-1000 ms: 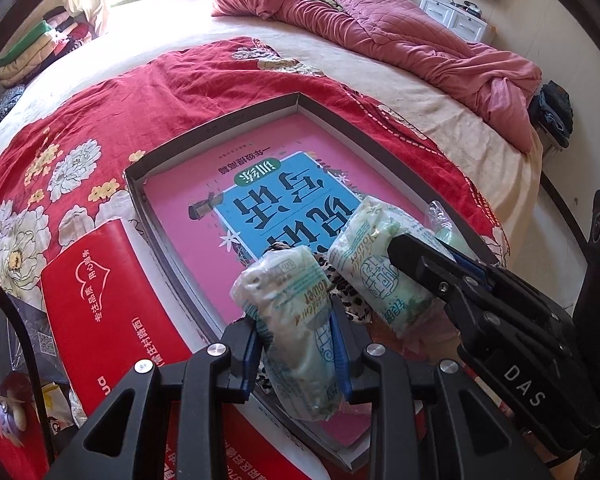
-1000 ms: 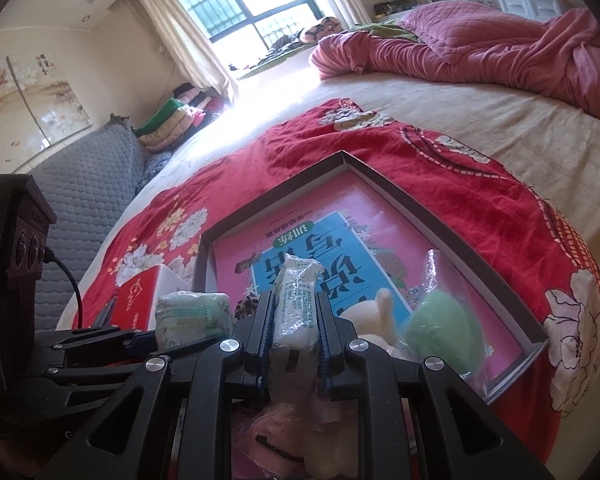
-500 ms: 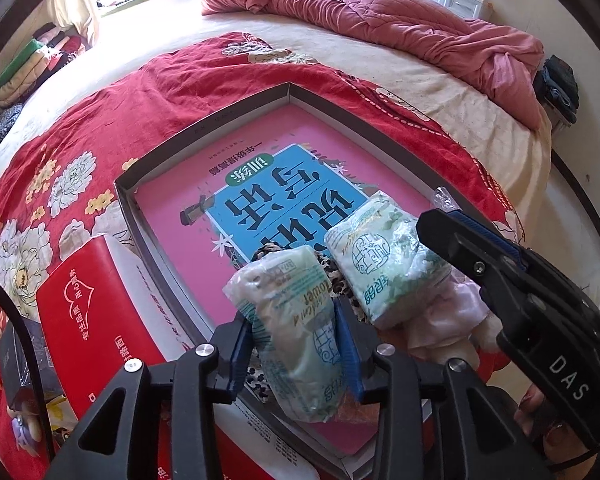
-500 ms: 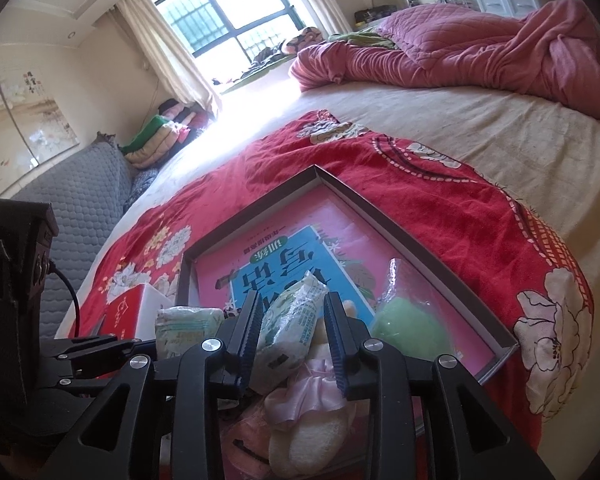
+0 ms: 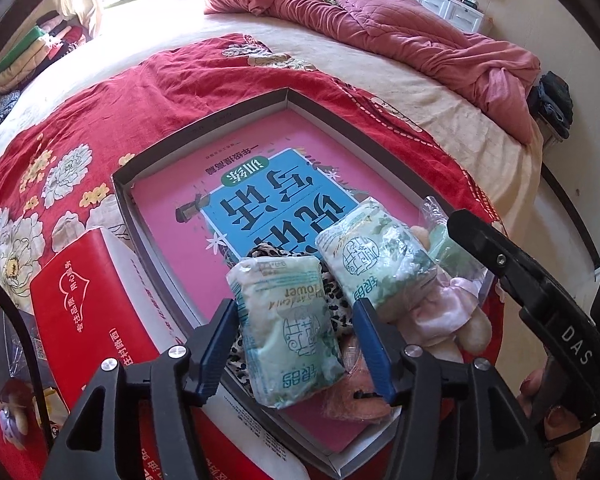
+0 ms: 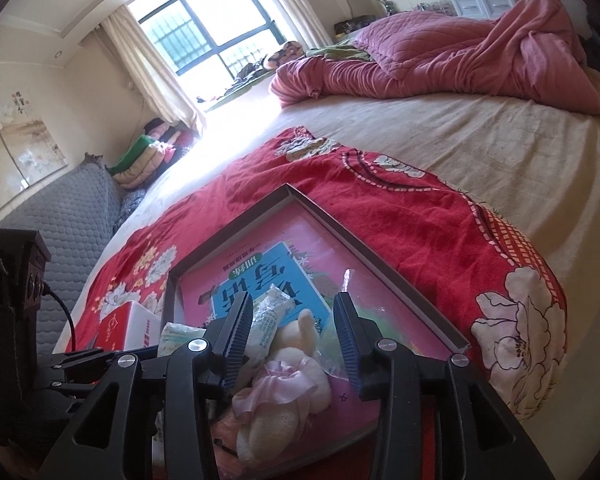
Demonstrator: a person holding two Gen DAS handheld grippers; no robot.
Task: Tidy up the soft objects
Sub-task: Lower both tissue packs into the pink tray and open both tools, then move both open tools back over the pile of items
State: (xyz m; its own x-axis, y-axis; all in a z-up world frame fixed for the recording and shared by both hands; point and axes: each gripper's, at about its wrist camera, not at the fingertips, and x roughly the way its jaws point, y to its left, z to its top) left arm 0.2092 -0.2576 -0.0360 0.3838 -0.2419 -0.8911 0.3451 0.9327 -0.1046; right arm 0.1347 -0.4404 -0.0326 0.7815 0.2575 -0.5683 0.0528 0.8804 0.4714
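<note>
Tray (image 5: pixel 204 126): a shallow grey-walled box lying on the red floral blanket (image 5: pixel 100 92); a pink book (image 5: pixel 260 200) with a blue panel covers its floor.
Left gripper (image 5: pixel 296 336): jaws spread wide over the tray's near edge, with a gap on each side of the pack between them; it grips nothing.
Near tissue pack (image 5: pixel 288 328): pale green wrapper, lying at the tray's near edge on a leopard-print cloth (image 5: pixel 332 296), between the left gripper's blue pads (image 5: pixel 216 344).
Second tissue pack (image 5: pixel 372 252): just beyond the first inside the tray, leaning on the plush toy; seen too in the right view (image 6: pixel 270 316).
Right gripper (image 6: pixel 294 340): jaws apart and empty, above the tray's near right part.
Plush toy (image 6: pixel 288 380): cream with a pink frill, lying in the tray under the right gripper.
Green bagged item (image 5: pixel 448 244): in clear plastic, in the tray just beyond the toy.
Red box (image 5: pixel 88 304): on the blanket, against the tray's left wall.
Pink quilt (image 6: pixel 460 60): bunched at the far end of the bed, well apart from the tray.
</note>
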